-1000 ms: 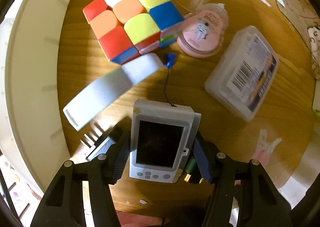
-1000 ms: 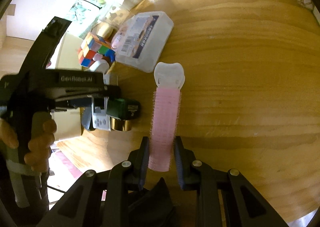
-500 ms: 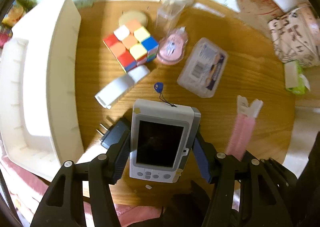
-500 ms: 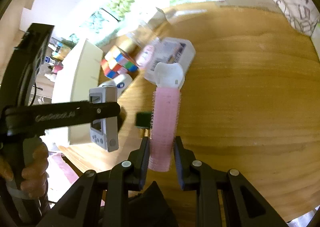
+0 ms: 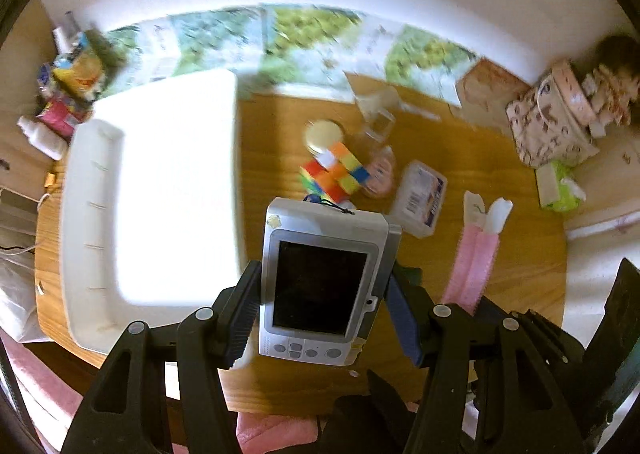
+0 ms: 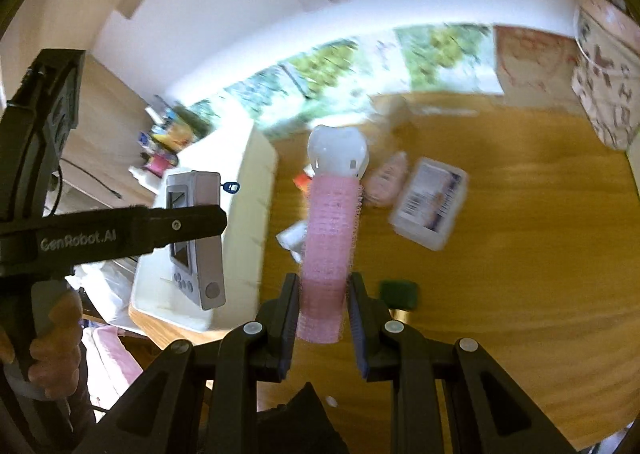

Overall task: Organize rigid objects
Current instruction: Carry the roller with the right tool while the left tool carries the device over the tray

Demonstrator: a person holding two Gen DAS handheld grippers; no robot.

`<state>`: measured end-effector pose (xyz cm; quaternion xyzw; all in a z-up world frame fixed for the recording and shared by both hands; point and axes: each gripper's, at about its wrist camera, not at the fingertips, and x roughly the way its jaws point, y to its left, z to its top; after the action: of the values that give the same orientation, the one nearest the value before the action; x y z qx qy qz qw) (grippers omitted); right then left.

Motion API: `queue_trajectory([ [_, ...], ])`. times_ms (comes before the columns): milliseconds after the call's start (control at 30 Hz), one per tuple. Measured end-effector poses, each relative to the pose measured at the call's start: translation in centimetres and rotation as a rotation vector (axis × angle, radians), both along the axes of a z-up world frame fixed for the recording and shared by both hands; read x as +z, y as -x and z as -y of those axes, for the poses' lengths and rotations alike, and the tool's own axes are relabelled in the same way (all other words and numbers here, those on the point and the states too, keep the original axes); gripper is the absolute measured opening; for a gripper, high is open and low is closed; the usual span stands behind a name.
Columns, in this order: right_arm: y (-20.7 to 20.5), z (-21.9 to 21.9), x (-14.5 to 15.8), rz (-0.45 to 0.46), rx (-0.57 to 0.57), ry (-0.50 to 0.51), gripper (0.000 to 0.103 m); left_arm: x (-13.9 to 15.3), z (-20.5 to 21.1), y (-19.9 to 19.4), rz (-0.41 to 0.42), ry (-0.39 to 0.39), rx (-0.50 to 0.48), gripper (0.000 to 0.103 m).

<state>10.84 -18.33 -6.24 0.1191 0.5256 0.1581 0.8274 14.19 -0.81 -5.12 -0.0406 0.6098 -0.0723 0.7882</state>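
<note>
My left gripper [image 5: 320,290] is shut on a grey handheld device with a dark screen [image 5: 320,286] and holds it high above the wooden table [image 5: 520,274]. It also shows in the right wrist view [image 6: 196,238], over the white bin [image 6: 240,221]. My right gripper [image 6: 324,294] is shut on a pink hair roller with a white clip [image 6: 332,221], lifted above the table; it shows in the left wrist view [image 5: 476,254]. The white bin [image 5: 152,205] lies to the left. A colourful puzzle cube [image 5: 336,173] sits mid-table.
A clear plastic box with a barcode label [image 6: 430,203] and a pink round case [image 6: 386,177] lie on the table. A small green block [image 6: 399,293] lies near my right gripper. A patterned bag [image 5: 552,125] stands at the far right. Clutter sits behind the bin.
Both grippers have risen well above the table with their objects. The table items look smaller, and the left gripper has shifted toward the white bin.
</note>
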Motion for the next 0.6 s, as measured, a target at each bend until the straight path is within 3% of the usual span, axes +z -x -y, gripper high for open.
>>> queue_trajectory([
  [267, 0.5, -5.9, 1.6, 0.087, 0.048, -0.031, 0.024, 1.1, -6.6, 1.3, 0.126, -0.005, 0.051, 0.063],
  [600, 0.0, -12.3, 1.8, 0.160, 0.098, -0.088, 0.024, 0.3, -14.5, 2.0, 0.196, -0.021, 0.103, 0.063],
])
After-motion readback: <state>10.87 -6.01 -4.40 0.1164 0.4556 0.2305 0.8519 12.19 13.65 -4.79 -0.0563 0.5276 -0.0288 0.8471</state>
